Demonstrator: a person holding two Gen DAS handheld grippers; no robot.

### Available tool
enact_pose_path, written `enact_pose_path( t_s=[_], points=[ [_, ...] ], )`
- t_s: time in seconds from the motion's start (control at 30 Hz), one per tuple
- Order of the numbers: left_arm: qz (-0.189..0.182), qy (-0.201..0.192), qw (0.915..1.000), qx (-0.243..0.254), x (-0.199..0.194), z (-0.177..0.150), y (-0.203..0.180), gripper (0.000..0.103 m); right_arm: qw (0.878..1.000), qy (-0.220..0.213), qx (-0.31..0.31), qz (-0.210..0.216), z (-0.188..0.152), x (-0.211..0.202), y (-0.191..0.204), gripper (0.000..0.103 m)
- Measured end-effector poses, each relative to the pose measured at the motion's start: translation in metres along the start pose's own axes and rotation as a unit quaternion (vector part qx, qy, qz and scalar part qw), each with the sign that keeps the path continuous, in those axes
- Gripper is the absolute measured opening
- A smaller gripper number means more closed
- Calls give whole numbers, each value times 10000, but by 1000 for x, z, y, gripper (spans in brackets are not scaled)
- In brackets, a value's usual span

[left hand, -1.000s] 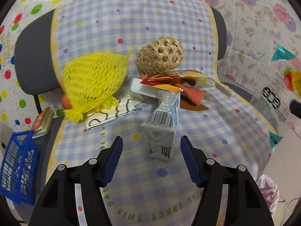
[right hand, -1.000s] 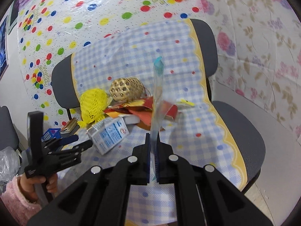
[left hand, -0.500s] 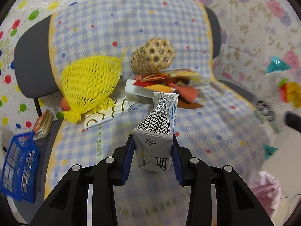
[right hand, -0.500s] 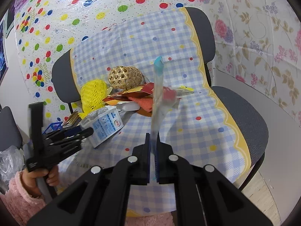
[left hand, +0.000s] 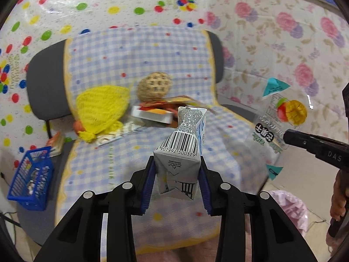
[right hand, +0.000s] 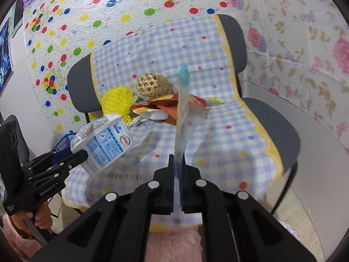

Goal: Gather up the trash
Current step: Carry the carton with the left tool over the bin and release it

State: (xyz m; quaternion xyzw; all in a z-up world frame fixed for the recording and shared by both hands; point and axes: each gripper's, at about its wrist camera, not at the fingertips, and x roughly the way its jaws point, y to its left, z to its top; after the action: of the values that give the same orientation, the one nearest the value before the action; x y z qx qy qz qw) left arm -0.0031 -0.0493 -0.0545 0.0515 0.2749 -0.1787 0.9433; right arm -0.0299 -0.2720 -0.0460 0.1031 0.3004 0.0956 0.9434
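The small grey-and-white drink carton with a barcode and a crumpled silver top (left hand: 181, 150) is clamped between the blue pads of the left gripper (left hand: 177, 180), lifted clear of the blue-and-white checked cloth (left hand: 135, 65) that drapes the grey office chair (left hand: 43, 87); the carton tilts away from the camera, its silver top pointing toward the chair back. In the right wrist view the same carton (right hand: 104, 144) hangs in front of the chair's left edge, held by the left gripper (right hand: 82, 155) with a hand (right hand: 32, 220) in a pink fuzzy sleeve below it. The right gripper (right hand: 178, 187) is closed tight on a clear, flat plastic wrapper with teal corners and a mango picture (right hand: 182, 118), seen edge-on and standing upright above the seat; from the left wrist view that wrapper (left hand: 277, 126) floats to the right of the chair. Further back on the seat, near the backrest, lie a yellow mesh net bag (left hand: 102, 111), a woven wicker ball (left hand: 153, 86) and a heap of red and orange snack wrappers (left hand: 161, 109). A blue plastic basket (left hand: 32, 185) sits low to the left of the chair, and a pink plastic bag (left hand: 290, 209) lies on the floor to its right.
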Motion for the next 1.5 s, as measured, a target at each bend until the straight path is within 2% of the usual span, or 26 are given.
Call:
enact_pose_path(
  t_s=[0.23,0.33,0.6,0.8,0.87,0.9,0.93,0.97,1.13,1.17,1.2,1.33,1.5],
  points=[
    [-840,-22,9960,293,6,-11,-56,38,9971,65,126,-749,-31,-40,-22,4],
    [-1272,11,9903,553,11,-17,-88,39,9938,134,234,-1083,-48,-56,-33,4],
    [-1882,428,9753,1075,30,-36,-152,39,9785,682,748,-1798,-106,-74,-74,5],
    [-1971,837,9665,1415,56,-53,-184,39,9674,1069,1320,-1878,-139,-62,-112,5],
    [-1990,971,9639,1479,64,-58,-191,39,9644,1146,1404,-1924,-146,-59,-122,11],
    [-2007,1042,9625,1501,68,-61,-195,39,9632,1176,1434,-1947,-149,-58,-126,24],
    [-2037,1090,9608,1531,71,-63,-198,39,9622,1192,1449,-1972,-150,-58,-128,43],
    [-2047,1124,9596,1568,72,-64,-202,39,9617,1171,1454,-2006,-151,-58,-130,48],
    [-2209,1272,9524,1672,82,-66,-217,42,9611,984,1557,-2057,-144,-67,-140,49],
    [-2223,1294,9512,1702,82,-66,-219,56,9612,936,1574,-2064,-142,-68,-142,49],
    [-2164,1267,9526,1725,81,-66,-220,70,9613,887,1582,-2076,-140,-71,-143,49],
    [-2055,1173,9589,1568,79,-59,-208,72,9629,708,1561,-2086,-131,-77,-145,49],
    [-1770,1076,9714,1161,74,-49,-172,73,9690,563,1470,-1904,-119,-77,-134,49]
  ],
)
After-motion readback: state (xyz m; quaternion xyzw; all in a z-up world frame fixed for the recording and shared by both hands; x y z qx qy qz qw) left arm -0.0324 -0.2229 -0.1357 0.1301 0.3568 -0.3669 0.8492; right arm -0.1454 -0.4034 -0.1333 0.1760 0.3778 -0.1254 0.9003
